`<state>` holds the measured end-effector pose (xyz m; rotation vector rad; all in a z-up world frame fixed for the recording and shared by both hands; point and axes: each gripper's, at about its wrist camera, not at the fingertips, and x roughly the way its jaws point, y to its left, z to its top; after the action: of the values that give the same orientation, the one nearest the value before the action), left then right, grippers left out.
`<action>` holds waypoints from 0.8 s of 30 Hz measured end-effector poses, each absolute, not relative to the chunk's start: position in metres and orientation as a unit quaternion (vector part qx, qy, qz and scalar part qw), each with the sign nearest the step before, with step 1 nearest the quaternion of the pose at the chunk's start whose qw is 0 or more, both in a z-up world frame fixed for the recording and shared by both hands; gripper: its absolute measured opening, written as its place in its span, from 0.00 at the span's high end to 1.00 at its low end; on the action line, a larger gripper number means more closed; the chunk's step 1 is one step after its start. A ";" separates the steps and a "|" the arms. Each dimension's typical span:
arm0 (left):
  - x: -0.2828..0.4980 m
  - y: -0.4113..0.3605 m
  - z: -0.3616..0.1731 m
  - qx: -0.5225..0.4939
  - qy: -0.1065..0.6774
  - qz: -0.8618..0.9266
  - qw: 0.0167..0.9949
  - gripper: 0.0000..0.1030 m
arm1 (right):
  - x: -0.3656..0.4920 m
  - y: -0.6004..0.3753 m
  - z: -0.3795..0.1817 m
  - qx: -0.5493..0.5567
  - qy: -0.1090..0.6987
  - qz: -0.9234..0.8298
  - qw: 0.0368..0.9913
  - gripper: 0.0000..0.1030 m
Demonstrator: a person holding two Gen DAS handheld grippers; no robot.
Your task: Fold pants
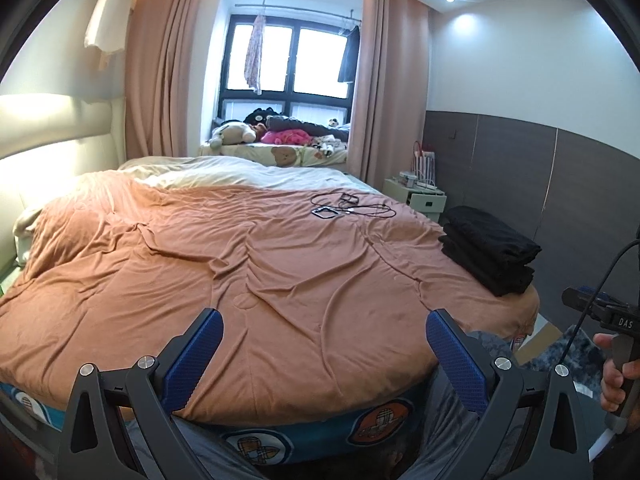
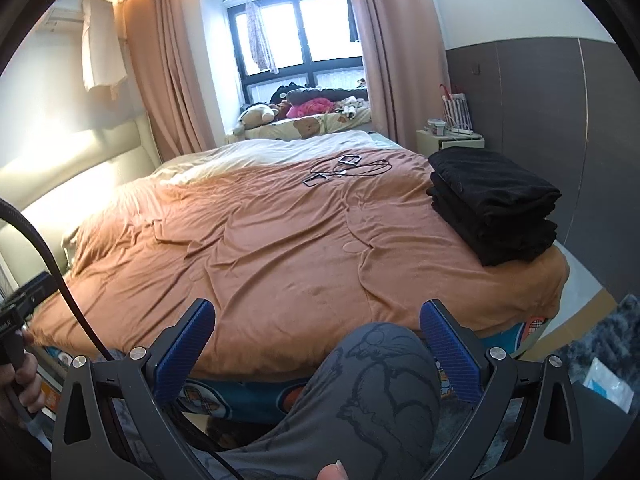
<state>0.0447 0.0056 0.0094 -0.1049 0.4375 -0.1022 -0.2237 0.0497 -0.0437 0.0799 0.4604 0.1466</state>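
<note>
A stack of folded black pants (image 1: 491, 252) lies on the right near corner of the bed; it also shows in the right wrist view (image 2: 494, 204). My left gripper (image 1: 324, 332) is open and empty, held over the bed's near edge, well left of the stack. My right gripper (image 2: 318, 324) is open and empty, held above the person's knee (image 2: 376, 380) in grey printed trousers, short of the bed's near edge. The right gripper's body and the hand on it show at the right edge of the left wrist view (image 1: 612, 328).
The bed has an orange-brown cover (image 1: 248, 280). Black cables and small devices (image 1: 348, 206) lie on its far part. A white bedside table (image 1: 424, 196) stands at the far right. Plush toys (image 1: 280, 132) fill the window seat. A grey rug (image 2: 600, 344) lies on the floor at right.
</note>
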 end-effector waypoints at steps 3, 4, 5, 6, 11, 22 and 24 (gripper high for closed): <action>0.045 0.002 0.006 -0.048 0.218 -0.053 0.973 0.01 | -0.227 0.051 -0.046 0.037 0.224 0.063 0.972 0.00; 0.043 0.000 0.005 -0.046 0.216 -0.054 0.974 0.00 | -0.228 0.051 -0.047 0.038 0.224 0.062 0.972 0.00; 0.042 -0.001 0.005 -0.045 0.213 -0.055 0.975 0.00 | -0.231 0.051 -0.049 0.036 0.224 0.062 0.972 0.00; 0.041 -0.002 0.004 -0.045 0.211 -0.056 0.975 0.01 | -0.231 0.053 -0.051 0.033 0.225 0.061 0.972 0.00; 0.041 -0.003 0.004 -0.048 0.213 -0.060 0.974 0.01 | -0.233 0.053 -0.055 0.039 0.230 0.068 0.970 0.00; 0.038 -0.006 0.004 -0.050 0.211 -0.062 0.974 0.01 | -0.238 0.049 -0.052 0.045 0.228 0.069 0.970 0.00; 0.038 -0.007 0.004 -0.048 0.210 -0.060 0.975 0.00 | -0.238 0.048 -0.052 0.047 0.228 0.070 0.970 0.00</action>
<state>0.0376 -0.0075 0.0040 -0.0966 0.4235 -0.1208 -0.2378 0.0479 -0.0525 0.0940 0.4614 0.1413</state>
